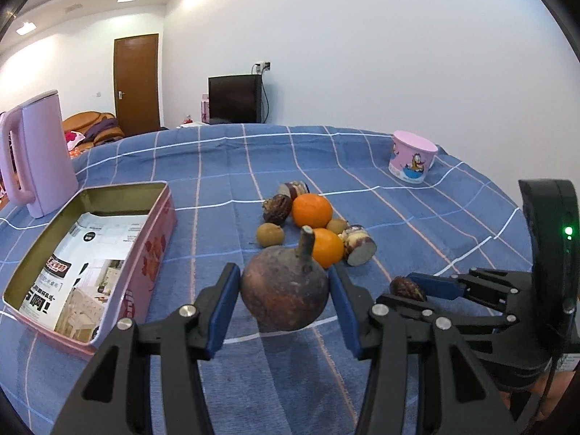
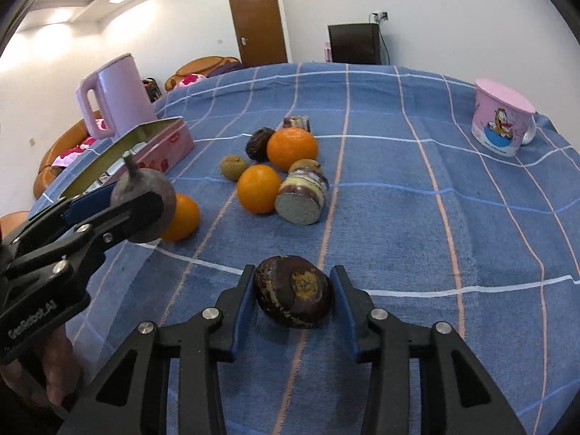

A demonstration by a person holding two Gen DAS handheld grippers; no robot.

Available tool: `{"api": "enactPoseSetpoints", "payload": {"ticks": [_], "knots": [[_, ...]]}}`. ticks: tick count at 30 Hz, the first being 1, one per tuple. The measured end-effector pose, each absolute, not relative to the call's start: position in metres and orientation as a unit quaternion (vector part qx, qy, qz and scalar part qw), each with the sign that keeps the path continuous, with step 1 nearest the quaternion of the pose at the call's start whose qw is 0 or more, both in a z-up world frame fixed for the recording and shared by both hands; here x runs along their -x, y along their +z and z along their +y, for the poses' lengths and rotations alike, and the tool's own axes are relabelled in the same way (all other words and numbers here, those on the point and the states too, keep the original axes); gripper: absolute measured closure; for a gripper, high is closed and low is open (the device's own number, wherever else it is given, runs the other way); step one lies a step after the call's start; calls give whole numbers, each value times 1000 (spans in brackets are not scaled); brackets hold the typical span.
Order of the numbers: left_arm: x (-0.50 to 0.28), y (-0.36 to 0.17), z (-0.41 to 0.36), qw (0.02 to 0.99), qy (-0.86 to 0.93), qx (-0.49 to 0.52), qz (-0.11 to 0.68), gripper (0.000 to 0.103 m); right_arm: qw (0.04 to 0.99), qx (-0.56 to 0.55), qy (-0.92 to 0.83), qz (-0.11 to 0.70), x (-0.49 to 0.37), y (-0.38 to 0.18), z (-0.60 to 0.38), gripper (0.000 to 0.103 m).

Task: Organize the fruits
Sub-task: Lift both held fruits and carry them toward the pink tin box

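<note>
My left gripper (image 1: 283, 270) is shut on a round brown fruit with a stem (image 1: 284, 290) and holds it above the blue checked cloth, to the right of the open pink tin (image 1: 152, 253). The right wrist view has that same fruit (image 2: 145, 195) at the left. A dark purple fruit (image 2: 293, 297) lies on the cloth, and my right gripper (image 2: 293, 273) has its blue pads against both of its sides. Beyond lies a pile of oranges (image 2: 291, 148), small brown fruits (image 2: 233, 166) and cut purple-skinned pieces (image 2: 302, 199).
A pink kettle (image 1: 40, 152) stands behind the tin at the left. Far right on the table is a pink cartoon cup (image 2: 502, 123). One orange (image 2: 181, 217) lies apart from the pile, under the left gripper. Paper sheets line the tin's bottom.
</note>
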State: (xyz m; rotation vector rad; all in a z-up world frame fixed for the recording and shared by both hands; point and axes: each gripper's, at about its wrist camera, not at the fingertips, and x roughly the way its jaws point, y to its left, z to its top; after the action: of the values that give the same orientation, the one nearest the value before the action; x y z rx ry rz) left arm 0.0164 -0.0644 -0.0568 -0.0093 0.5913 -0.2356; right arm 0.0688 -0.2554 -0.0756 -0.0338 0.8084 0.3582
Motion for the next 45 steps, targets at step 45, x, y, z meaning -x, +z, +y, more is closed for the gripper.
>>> {"api": "enactPoseSetpoints", "payload": {"ticks": [45], "knots": [[10,-46,-72,967,-121,-24,222,50,956,28,164,241,-23,-47,-255,60]]}}
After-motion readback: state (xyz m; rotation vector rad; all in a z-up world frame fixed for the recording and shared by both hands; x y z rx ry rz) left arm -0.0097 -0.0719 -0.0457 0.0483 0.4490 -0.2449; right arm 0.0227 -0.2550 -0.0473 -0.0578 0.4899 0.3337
